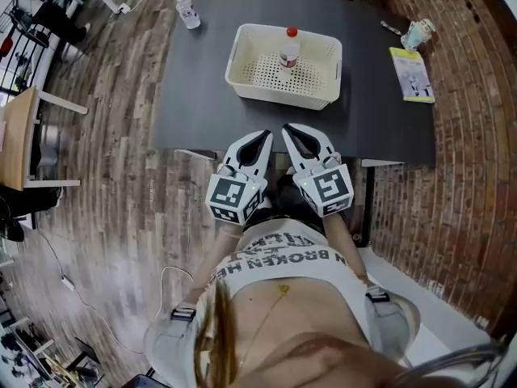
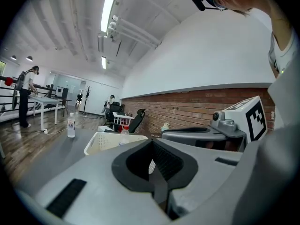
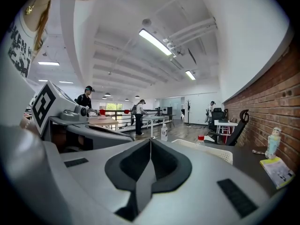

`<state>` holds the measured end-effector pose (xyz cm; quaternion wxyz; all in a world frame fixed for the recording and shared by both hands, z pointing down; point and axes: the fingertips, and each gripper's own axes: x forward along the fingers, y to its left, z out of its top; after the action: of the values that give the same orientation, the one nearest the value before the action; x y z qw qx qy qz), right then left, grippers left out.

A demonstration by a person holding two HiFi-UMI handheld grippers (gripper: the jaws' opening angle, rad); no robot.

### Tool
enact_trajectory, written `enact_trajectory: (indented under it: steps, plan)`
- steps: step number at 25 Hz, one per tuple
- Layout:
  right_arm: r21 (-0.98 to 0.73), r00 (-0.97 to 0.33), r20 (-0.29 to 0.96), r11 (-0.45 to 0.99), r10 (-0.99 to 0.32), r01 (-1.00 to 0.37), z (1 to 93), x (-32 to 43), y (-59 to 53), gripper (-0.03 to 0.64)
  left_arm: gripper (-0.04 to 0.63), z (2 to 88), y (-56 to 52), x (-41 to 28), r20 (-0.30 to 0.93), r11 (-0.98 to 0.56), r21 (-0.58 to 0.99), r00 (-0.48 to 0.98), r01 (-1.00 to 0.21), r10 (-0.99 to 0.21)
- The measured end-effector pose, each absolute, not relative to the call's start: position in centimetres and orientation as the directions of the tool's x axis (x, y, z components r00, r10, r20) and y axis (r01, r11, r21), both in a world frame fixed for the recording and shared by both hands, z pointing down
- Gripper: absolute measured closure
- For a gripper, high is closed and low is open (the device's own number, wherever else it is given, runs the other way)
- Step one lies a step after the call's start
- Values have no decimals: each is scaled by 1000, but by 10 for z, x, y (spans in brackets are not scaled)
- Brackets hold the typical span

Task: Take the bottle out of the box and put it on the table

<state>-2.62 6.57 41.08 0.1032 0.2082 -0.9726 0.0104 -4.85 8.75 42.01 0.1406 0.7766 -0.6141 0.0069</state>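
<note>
Bottle (image 1: 288, 48) stands upright in the middle of the white box (image 1: 279, 95) on the bench (image 1: 194, 95), well ahead of me. Left tool (image 1: 260, 138) and right tool (image 1: 292, 132) are both pressed together and empty at the bench's near edge. I'd spread 1 before reaching into the box, then pinch the body below the red cap (image 1: 292, 31) and lift straight up.

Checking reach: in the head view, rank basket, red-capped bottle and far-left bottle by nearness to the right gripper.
1. Basket, straight ahead of the right gripper.
2. Red-capped bottle, inside the basket.
3. Far-left bottle, beyond the basket, leftward.
</note>
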Motion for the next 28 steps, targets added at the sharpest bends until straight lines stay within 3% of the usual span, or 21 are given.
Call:
enact_trajectory:
  steps: [16, 28]
  plan:
    - [-3, -937, 197, 955, -289, -296, 405, -37, -19, 607, 591, 413, 1, -52, 194, -107, 192, 144, -976, -970]
    - [-10, -933, 222, 956, -282, -292, 418, -40, -44, 607, 591, 424, -22, -57, 199, -94, 208, 136, -973, -971]
